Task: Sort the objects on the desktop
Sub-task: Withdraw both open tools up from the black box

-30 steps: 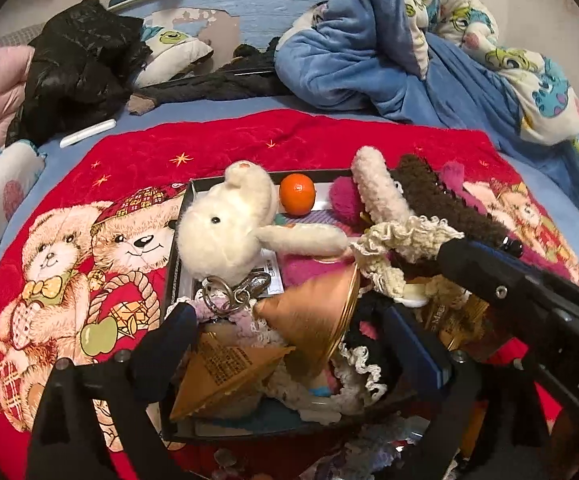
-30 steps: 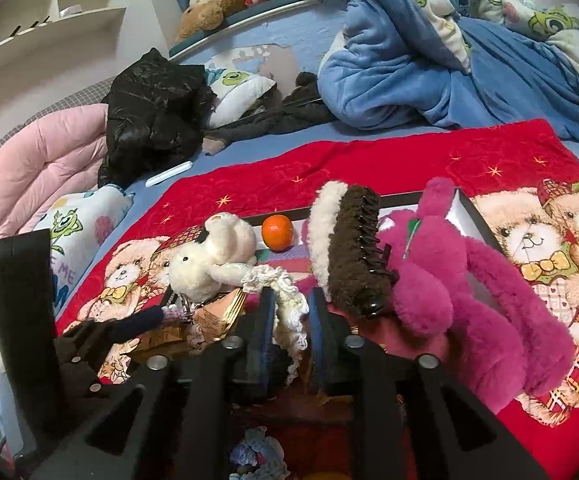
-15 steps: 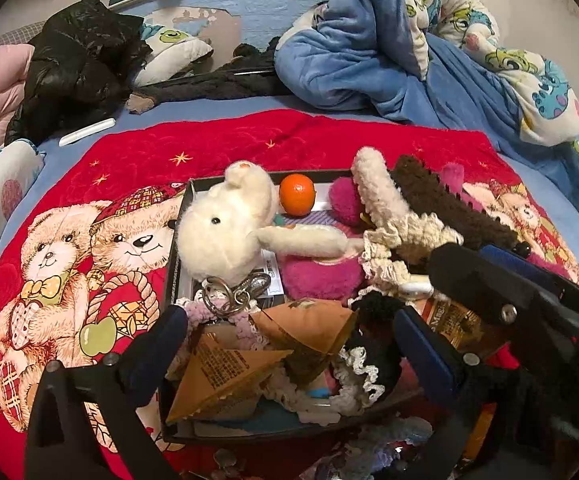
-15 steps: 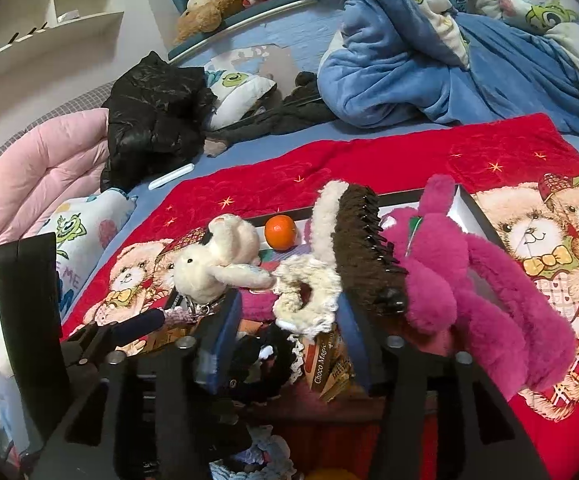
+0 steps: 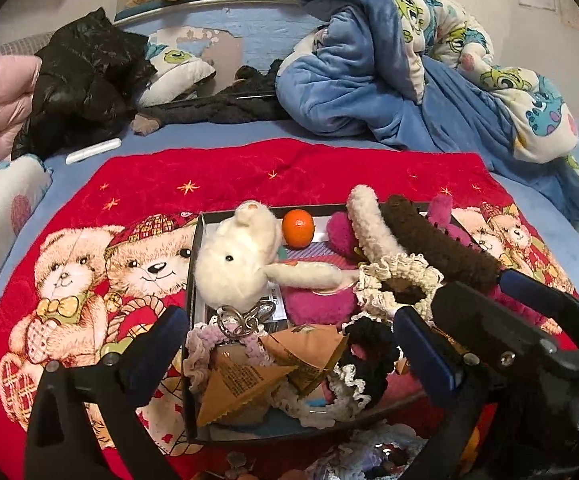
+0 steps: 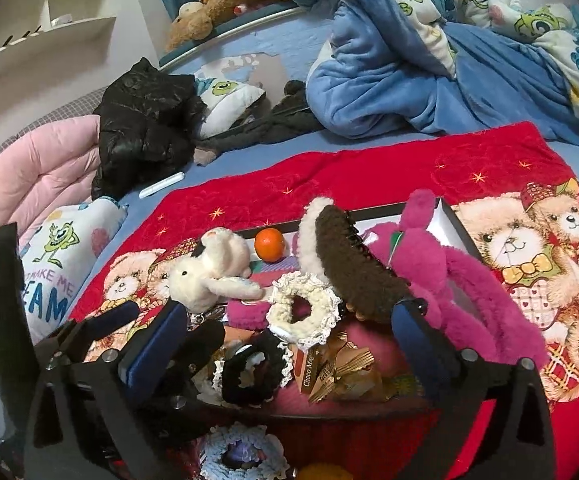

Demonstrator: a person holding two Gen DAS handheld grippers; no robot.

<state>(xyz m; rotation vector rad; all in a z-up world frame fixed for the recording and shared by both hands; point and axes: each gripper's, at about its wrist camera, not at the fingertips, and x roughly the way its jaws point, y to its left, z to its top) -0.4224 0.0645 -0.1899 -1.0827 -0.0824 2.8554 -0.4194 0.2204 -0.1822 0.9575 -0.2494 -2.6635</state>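
Two tools stood wide over the near edge of the black tray [image 5: 192, 264], and neither held anything. My right tool [image 6: 289, 344] had just been opening; a second earlier its pads were nipped on the cream lace scrunchie [image 6: 303, 308], which now lay free among the heap, resting against the brown fuzzy hair claw [image 6: 353, 272] and the pink plush rabbit [image 6: 441, 280]. By my reading that scrunchie was delivered, one more item sorted into the tray. My left tool [image 5: 289, 356] was spread just as wide, with the tan triangular snack packets [image 5: 245, 380] and the black scrunchie [image 5: 369, 352] lying between its fingers but untouched; the upper packet had dropped flat from where it stood tipped up a second before. Just beyond sat a metal keyring [image 5: 241, 320], clipped under the white plush bunny [image 5: 237, 264], and behind that a small orange [image 5: 297, 229] near the tray's far wall. Everything rested on a red teddy-bear blanket [image 5: 249, 172] spread over the bed. Close below my right tool a pale blue scrunchie [image 6: 237, 456] still waited outside the tray, probably my next pick.
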